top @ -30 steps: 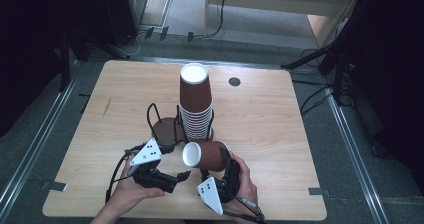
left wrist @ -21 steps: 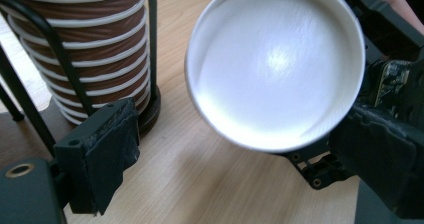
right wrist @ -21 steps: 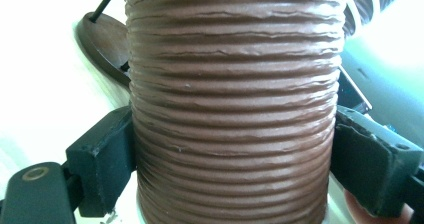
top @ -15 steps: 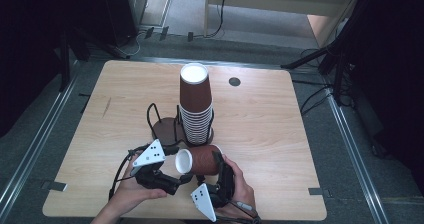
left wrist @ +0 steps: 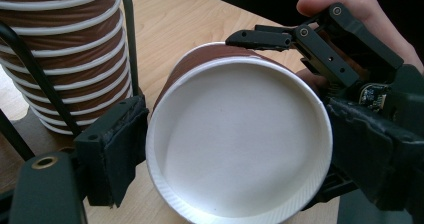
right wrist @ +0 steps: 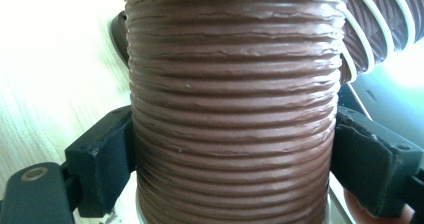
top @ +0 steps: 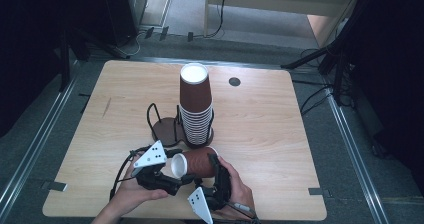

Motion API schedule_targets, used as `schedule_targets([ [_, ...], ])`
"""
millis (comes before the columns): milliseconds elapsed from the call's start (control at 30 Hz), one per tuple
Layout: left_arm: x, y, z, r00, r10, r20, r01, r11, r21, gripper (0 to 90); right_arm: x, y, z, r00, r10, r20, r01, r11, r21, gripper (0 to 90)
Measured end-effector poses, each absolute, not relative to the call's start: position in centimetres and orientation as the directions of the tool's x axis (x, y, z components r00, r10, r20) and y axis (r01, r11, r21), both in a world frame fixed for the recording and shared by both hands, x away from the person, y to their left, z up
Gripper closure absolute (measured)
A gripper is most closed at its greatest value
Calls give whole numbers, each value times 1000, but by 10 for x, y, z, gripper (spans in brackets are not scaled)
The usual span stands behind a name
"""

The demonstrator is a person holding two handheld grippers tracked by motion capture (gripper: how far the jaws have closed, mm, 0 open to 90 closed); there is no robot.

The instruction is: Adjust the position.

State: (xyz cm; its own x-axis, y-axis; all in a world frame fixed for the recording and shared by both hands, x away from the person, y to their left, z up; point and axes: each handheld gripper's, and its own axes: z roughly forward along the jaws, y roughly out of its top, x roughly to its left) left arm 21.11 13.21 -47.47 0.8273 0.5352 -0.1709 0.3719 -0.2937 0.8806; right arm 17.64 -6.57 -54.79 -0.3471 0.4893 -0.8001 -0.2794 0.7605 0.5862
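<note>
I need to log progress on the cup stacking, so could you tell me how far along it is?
Done: a tall stack of brown cups already stands in the wire holder. In hand: one loose cup lies sideways between the tools, the right tool clamped on its ribbed wall, the left tool open at either side of its rim. Left: it has yet to join the stack.

No readable text, label, brand, number or sign appears on anything here.
</note>
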Motion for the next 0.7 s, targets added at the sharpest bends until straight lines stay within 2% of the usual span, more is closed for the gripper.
schedule_targets([
  [167, 211, 131, -475, 832, 529, -168, 369, -302, 879, 160, 176, -65, -547, -328, 481, -813, -282, 771, 571, 115],
  [267, 210, 131, -475, 834, 526, -164, 363, -300, 882, 216, 176, -66, -547, -329, 479, -814, -282, 772, 569, 113],
  [567, 210, 131, -475, 838, 515, -180, 370, -295, 881, 231, 174, -67, -546, -343, 495, -799, -252, 770, 586, 100],
  [700, 211, 131, -476, 835, 522, -176, 372, -299, 879, 236, 174, -67, -546, -339, 499, -798, -250, 770, 588, 60],
])
